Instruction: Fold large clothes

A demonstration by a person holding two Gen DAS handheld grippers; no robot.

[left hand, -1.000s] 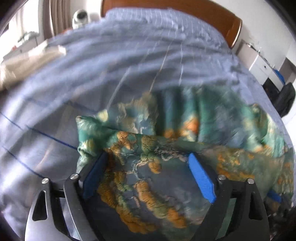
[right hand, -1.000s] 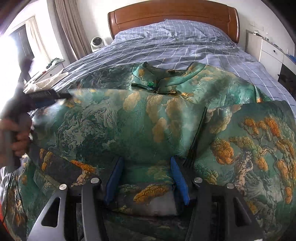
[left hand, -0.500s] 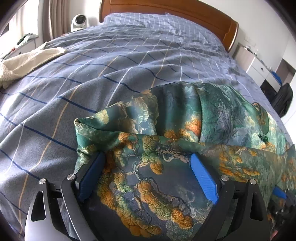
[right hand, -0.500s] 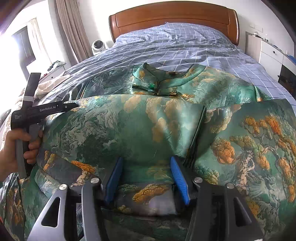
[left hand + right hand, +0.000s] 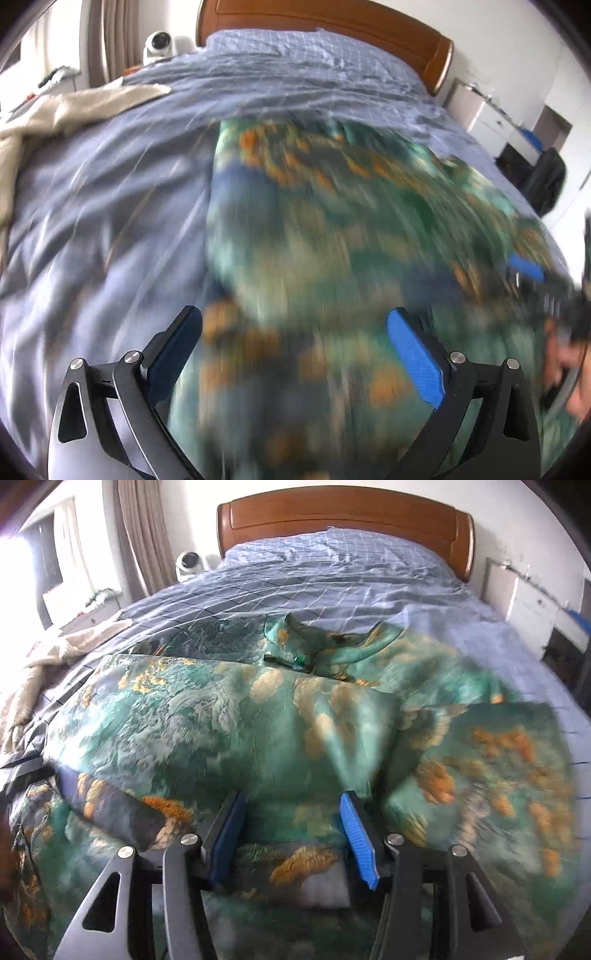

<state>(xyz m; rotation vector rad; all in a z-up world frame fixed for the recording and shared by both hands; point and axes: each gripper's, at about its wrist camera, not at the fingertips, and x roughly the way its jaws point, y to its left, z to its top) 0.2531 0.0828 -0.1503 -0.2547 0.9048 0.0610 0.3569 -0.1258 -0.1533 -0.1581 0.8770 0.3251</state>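
Note:
A large green garment [image 5: 221, 720] with orange and cream print lies spread on the bed, its collar and green button [image 5: 301, 659] toward the headboard. My right gripper [image 5: 291, 801] is shut on a thick fold of it at the near edge, fabric filling the gap between the blue pads [image 5: 356, 834]. The left wrist view is blurred by motion. There my left gripper [image 5: 293, 317] hovers over the garment [image 5: 332, 221] with its jaws wide and opening. Cloth shows beneath them, but neither pad presses on it. The right gripper's blue pad [image 5: 526, 267] and a hand [image 5: 561, 354] show at the right edge.
A blue checked quilt [image 5: 332, 583] covers the bed below a wooden headboard [image 5: 343, 520]. A beige cloth [image 5: 74, 107] lies at the bed's left side. A small white fan [image 5: 189, 563] stands by the curtain, and a white cabinet [image 5: 532, 598] is on the right.
My left gripper has let go of the garment's edge and swung away fast, its jaws wider. It and the hand have left the right wrist view. The right gripper has stayed put.

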